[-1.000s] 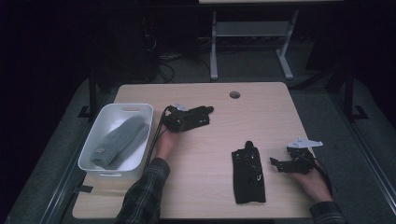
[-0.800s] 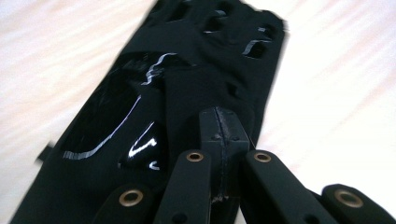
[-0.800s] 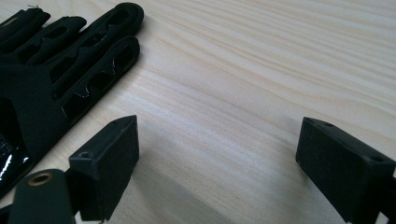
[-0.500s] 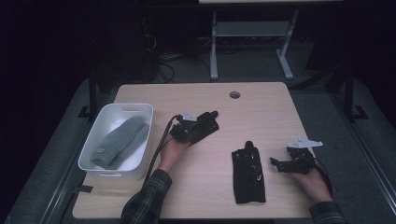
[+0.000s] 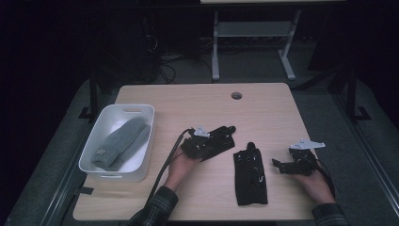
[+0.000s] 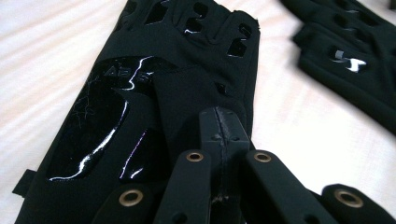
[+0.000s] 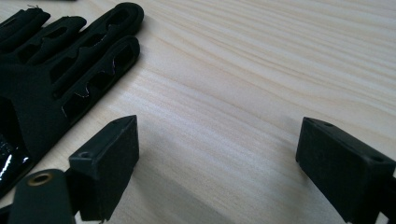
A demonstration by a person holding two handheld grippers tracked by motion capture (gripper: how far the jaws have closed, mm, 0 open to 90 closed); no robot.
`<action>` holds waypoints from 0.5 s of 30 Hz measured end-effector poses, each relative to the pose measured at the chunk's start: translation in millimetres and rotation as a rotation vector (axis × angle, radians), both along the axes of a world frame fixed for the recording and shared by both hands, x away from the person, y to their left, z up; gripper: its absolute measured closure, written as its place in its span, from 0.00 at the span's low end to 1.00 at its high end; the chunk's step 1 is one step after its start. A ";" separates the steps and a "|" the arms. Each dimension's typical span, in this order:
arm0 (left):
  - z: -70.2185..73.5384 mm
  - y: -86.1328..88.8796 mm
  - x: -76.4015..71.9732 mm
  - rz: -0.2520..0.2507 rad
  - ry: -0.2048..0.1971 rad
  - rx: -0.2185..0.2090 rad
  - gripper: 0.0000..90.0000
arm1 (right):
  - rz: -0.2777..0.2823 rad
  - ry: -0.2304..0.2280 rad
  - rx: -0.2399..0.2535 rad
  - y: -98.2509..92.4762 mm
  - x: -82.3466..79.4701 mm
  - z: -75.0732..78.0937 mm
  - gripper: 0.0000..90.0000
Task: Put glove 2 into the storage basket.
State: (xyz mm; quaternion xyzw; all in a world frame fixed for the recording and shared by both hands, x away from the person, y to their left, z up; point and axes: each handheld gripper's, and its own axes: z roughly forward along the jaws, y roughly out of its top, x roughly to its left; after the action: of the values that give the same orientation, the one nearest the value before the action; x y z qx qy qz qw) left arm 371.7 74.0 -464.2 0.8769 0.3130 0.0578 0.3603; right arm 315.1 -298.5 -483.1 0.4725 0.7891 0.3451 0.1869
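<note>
A black glove (image 6: 154,93) is held pinched in the closed left gripper (image 5: 221,139); its cuff is cut off by the frame edge. The right gripper (image 7: 219,158) is seen wide open over bare table (image 7: 261,70), just beside a second black glove (image 5: 251,174), apparently untouched.

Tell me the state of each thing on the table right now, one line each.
Left claw: shut on a black glove.
Right claw: open, nothing between its jaws.
Second black glove: lying flat on the table.
White bin: holds a grey cloth.
</note>
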 end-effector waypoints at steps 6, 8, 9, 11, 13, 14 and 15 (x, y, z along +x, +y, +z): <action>11.1 0.4 -1.4 -0.017 -0.013 -0.010 0.99 | 0.000 0.000 0.000 0.0 0.0 0.0 0.15; 16.7 2.1 4.4 -0.014 -0.022 -0.004 0.99 | 0.000 0.000 0.000 0.0 0.0 0.0 0.15; 19.6 3.1 8.0 -0.012 -0.029 0.003 0.99 | 0.000 0.000 0.000 0.0 0.0 0.0 0.15; 24.1 5.2 16.6 -0.001 -0.045 0.014 0.99 | 0.000 0.000 0.000 0.0 0.0 0.0 0.14; 27.3 7.9 25.9 0.010 -0.049 0.026 0.99 | 0.000 -0.001 0.000 0.0 0.1 0.0 0.15; 27.8 9.1 30.0 0.023 -0.052 0.024 0.99 | 0.000 0.000 0.001 0.0 0.0 0.0 0.14; 28.1 10.7 34.1 0.032 -0.050 0.027 0.99 | -0.001 0.000 0.001 0.0 0.0 0.0 0.15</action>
State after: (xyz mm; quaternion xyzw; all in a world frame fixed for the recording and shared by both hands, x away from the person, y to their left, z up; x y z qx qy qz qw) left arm 405.8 84.6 -436.0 0.8747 0.3172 0.0899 0.3553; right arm 315.1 -298.5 -483.1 0.4729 0.7888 0.3453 0.1867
